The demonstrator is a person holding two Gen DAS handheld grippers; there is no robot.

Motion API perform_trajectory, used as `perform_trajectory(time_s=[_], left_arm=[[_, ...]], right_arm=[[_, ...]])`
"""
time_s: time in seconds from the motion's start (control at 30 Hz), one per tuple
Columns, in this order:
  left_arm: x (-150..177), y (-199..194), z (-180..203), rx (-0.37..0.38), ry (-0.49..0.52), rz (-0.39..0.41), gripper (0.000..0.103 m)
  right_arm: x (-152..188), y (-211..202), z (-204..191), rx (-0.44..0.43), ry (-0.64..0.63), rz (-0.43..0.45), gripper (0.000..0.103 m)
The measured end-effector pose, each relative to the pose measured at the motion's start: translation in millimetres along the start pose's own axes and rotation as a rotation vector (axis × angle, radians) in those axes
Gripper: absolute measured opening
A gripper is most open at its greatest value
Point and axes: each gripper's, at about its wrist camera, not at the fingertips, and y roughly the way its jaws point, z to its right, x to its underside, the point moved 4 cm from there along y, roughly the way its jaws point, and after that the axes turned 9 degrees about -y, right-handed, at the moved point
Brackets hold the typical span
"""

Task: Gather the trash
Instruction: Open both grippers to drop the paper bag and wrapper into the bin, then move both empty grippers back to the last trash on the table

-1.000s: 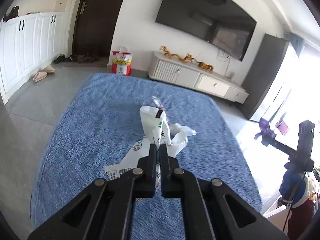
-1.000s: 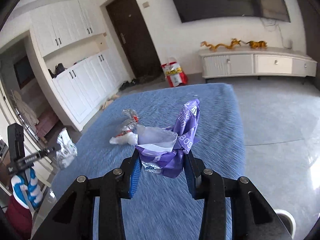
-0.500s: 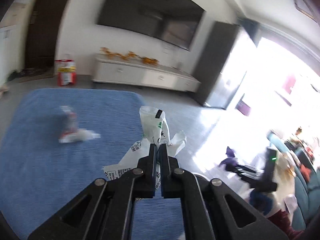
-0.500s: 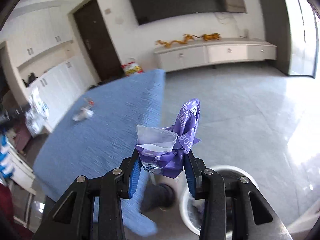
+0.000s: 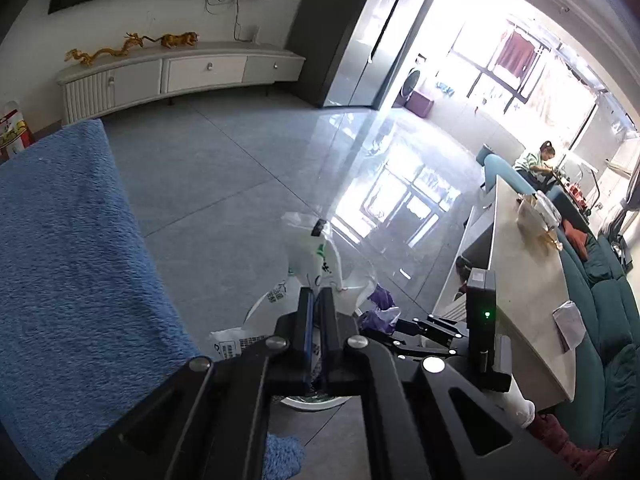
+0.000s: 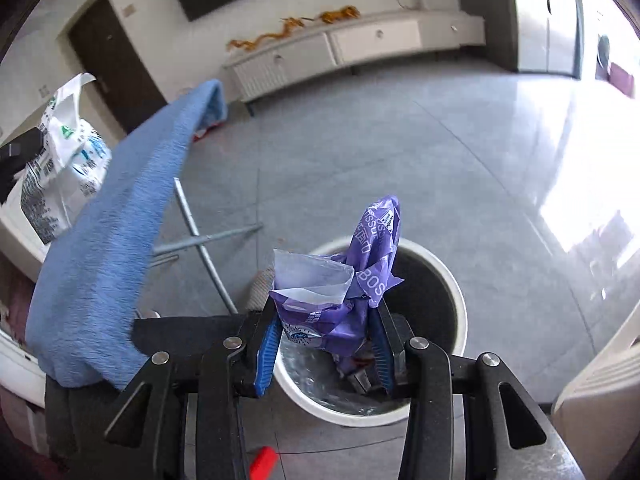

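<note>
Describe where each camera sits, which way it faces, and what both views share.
Left wrist: on the left gripper, angled down across the floor; its fingers are shut on a white bag; the right gripper shows at right.
Right wrist: on the right gripper, angled down at the bin; its fingers hold a purple wrapper; no hand shows.
Shared: the blue cover, cabinet, white bag, purple wrapper.

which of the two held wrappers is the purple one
The crumpled purple wrapper in the right gripper; the left gripper pinches a white bag.
</note>
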Motion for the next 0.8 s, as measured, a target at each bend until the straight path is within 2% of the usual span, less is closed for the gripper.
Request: perform_trajectory(time_s=[0.23, 0.37, 0.43, 0.5, 0.67, 0.8], left_arm=[[-2, 79, -4, 0.003, -0.042, -0.128, 0.004], [6, 103, -5, 0.023, -0.075, -0.191, 0.006], [11, 103, -2, 0.028, -0.072, -0.197, 0.009], [15, 99, -2, 0.032, -0.068, -0.192, 0.019], [11, 69, -5, 0.013, -0.027, -0.116, 0.020], [9, 34, -4, -0.013, 0.017, -0.035, 0.020]], right_arm=[[15, 25, 25, 0.005, 0.063, -0.056, 0.045], [22, 35, 32, 0.021, 0.091, -0.085, 0.049], [24, 36, 36, 0.025, 0.104, -0.091, 0.052], [26, 34, 36, 0.028, 0.110, -0.092, 0.052], [19, 24, 33, 0.040, 0.099, -0.059, 0.052], [0, 0, 22, 0.055, 0.066, 0.007, 0.052]])
